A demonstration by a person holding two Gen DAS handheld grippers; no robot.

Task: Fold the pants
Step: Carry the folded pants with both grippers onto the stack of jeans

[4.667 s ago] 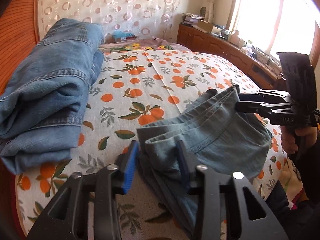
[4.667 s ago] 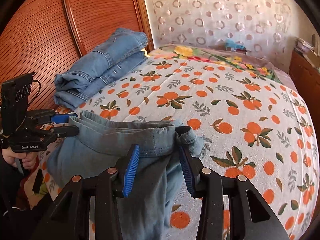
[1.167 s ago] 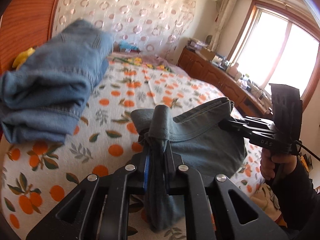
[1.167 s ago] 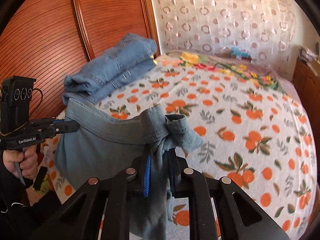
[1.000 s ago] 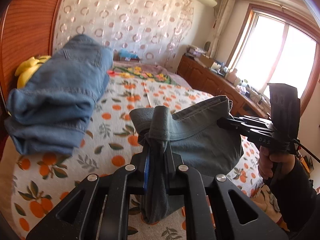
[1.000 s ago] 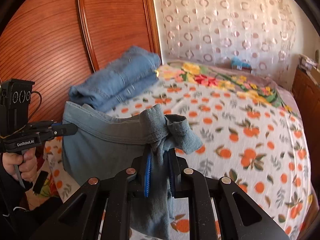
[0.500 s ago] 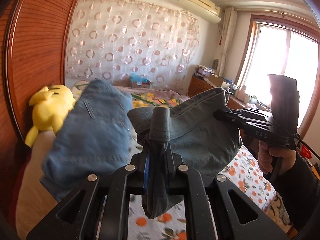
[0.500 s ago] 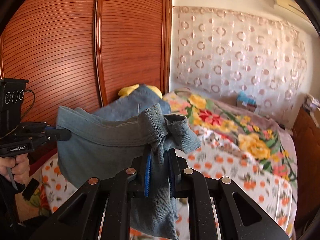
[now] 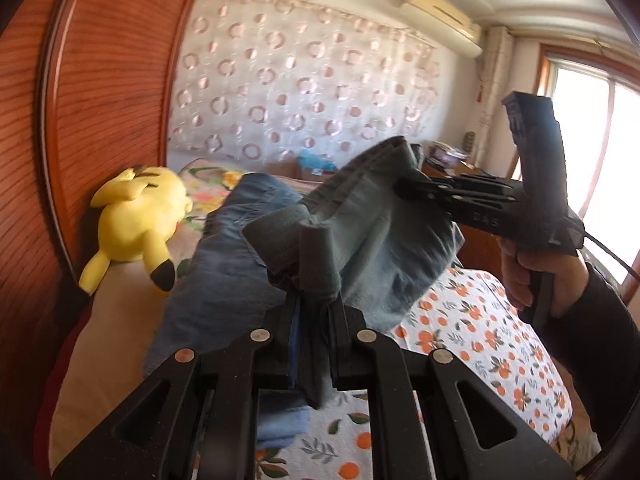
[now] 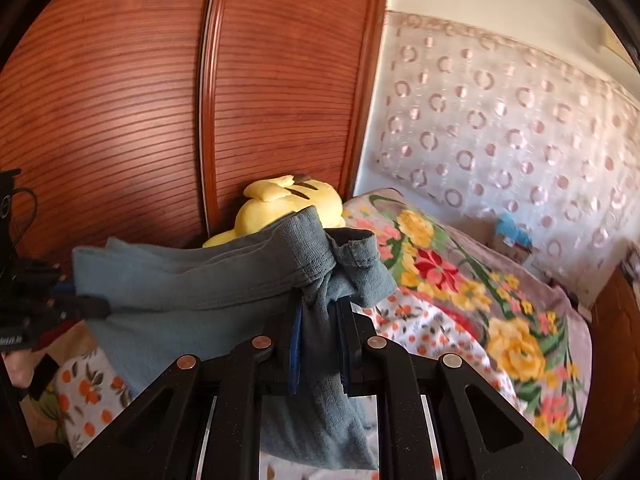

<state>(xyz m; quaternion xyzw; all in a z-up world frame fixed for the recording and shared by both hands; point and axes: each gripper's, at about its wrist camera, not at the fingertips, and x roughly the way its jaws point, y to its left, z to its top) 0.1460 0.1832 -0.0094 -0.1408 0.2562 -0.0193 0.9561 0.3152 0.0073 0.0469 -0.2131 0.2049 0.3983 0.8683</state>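
Observation:
The grey-blue pants (image 9: pixel 384 248) hang in the air between both grippers, waistband stretched across, well above the bed. My left gripper (image 9: pixel 314 312) is shut on one end of the waistband. My right gripper (image 10: pixel 320 320) is shut on the other end, and the pants (image 10: pixel 192 292) sag to its left. In the left wrist view the right gripper (image 9: pixel 404 190) shows clamped on the far corner. In the right wrist view the left gripper (image 10: pixel 96 306) shows at the left edge, partly hidden by cloth.
A stack of folded blue jeans (image 9: pixel 224 280) lies on the orange-print bed (image 9: pixel 480 344) below the held pants. A yellow plush toy (image 9: pixel 136 224) lies by the wooden wardrobe (image 10: pixel 160 100). A flowered blanket (image 10: pixel 460 280) covers the far bed. A window (image 9: pixel 600 160) is at right.
Both grippers have lifted the pants higher and toward the jeans stack and wardrobe. The two grippers have come closer together, so the waistband sags more.

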